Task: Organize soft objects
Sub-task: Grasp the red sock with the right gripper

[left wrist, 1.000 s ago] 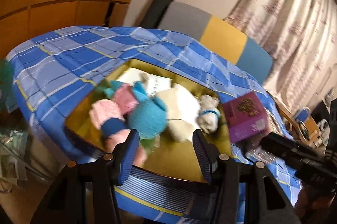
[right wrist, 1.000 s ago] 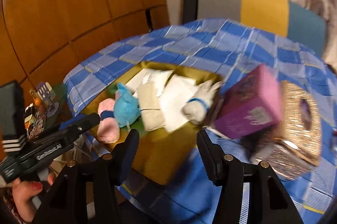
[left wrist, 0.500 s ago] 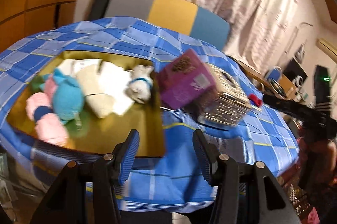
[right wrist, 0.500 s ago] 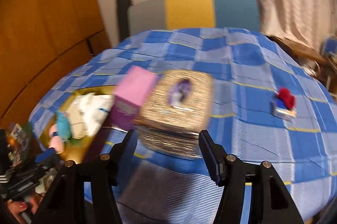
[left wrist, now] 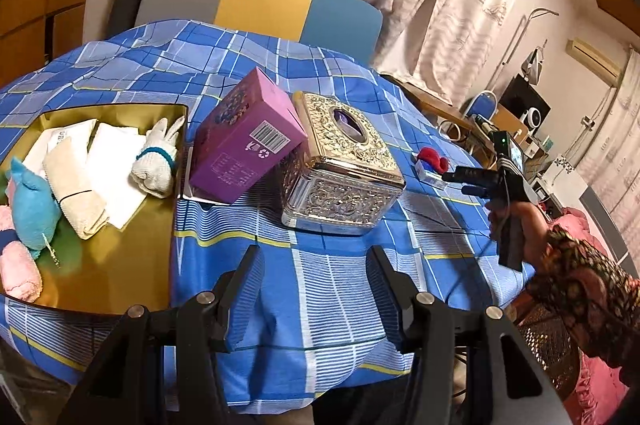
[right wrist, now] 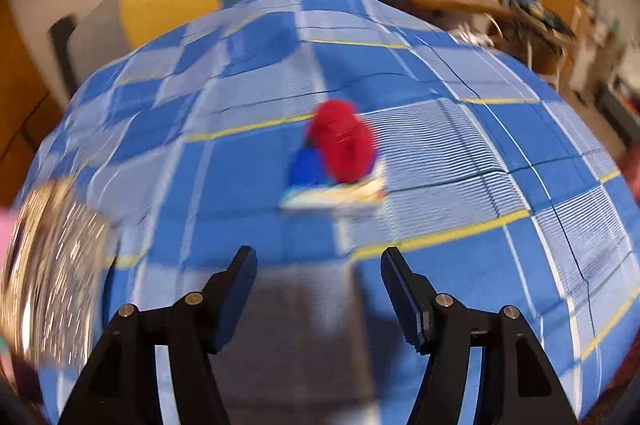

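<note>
On the bench, the gold tray holds most soft things. The red soft toy lies straight ahead of the right tongs, much nearer them; these have just been opening, empty. Left tongs apart, empty.

The purple box carries a white barcode label on its upward side, at about three o'clock on that face, with a recycling-arrows sign just beside it at five o'clock; lines of small print below them are too small to read. A white packet in the gold tray, at nine o'clock from the box, bears dark print that cannot be made out. Nothing else is legible.
</note>
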The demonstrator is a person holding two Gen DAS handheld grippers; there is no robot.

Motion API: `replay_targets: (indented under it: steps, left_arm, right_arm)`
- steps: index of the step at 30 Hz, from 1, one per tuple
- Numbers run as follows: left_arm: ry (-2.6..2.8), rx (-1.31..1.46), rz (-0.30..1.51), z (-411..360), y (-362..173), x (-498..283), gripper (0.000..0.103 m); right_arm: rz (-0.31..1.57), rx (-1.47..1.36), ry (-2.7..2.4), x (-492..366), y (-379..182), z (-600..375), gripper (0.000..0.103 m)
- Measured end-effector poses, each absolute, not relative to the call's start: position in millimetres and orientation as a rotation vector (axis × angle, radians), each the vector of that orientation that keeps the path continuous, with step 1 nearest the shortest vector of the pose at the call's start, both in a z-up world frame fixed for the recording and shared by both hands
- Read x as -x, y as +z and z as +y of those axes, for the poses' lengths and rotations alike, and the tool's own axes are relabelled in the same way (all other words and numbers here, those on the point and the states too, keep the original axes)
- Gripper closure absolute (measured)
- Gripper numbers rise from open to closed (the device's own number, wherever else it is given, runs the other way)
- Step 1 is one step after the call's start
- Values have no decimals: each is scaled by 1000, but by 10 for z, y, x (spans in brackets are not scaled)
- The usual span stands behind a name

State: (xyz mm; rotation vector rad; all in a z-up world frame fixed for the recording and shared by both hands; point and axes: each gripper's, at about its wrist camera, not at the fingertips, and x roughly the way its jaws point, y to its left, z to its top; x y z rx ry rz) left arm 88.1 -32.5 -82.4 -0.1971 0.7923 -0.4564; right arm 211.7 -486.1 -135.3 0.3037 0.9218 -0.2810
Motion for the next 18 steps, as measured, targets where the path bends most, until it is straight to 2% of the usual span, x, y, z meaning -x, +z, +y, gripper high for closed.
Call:
replay_targets:
  steps: [5, 10, 14, 16, 18]
  left_arm:
    - [-446, 199, 801, -419, -800, -969, 50]
    - [-455, 194, 808, -538, -775, -1040, 50]
    - [-471, 181, 805, -648, -769, -1077, 50]
    - [-482, 186, 816, -710, -784, -1118, 50]
    - [-495, 193, 825, -772, -800, -1146, 50]
  right_arm:
    - [952, -288, -246, -2429, -1472, -5081, 37]
    - [971, -356, -86, -2450, -1572, -4837, 37]
    - [926, -386, 198, -2222, -1389, -4415, 37]
    - [859, -314, 144, -2171, -1210, -4411, 36]
    - [825, -201, -17, -2259, -1108, -4506, 29]
